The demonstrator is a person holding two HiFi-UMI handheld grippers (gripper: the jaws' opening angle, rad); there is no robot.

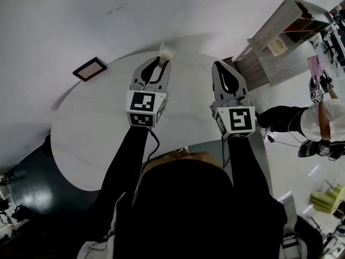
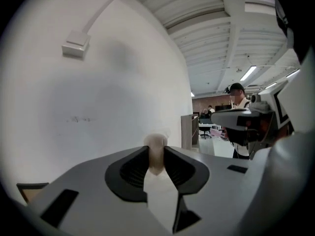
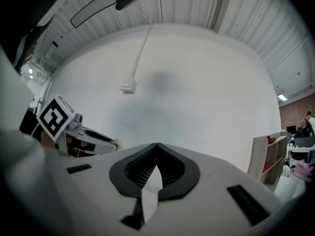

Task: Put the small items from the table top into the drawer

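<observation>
Between left gripper (image 2: 156, 154) tips: small pale item (image 2: 157, 141) pinched.

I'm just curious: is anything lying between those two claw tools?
No. The head view shows only bare white table top between the left gripper, which pinches a small pale item, and the shut right gripper.

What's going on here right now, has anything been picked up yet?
The person's left tongs are clamped on a small pale item, held up above the white table. The right tongs are shut with nothing between them, raised alongside. A flat dark-framed object sits near the table's edge. No drawer is in view.
</observation>
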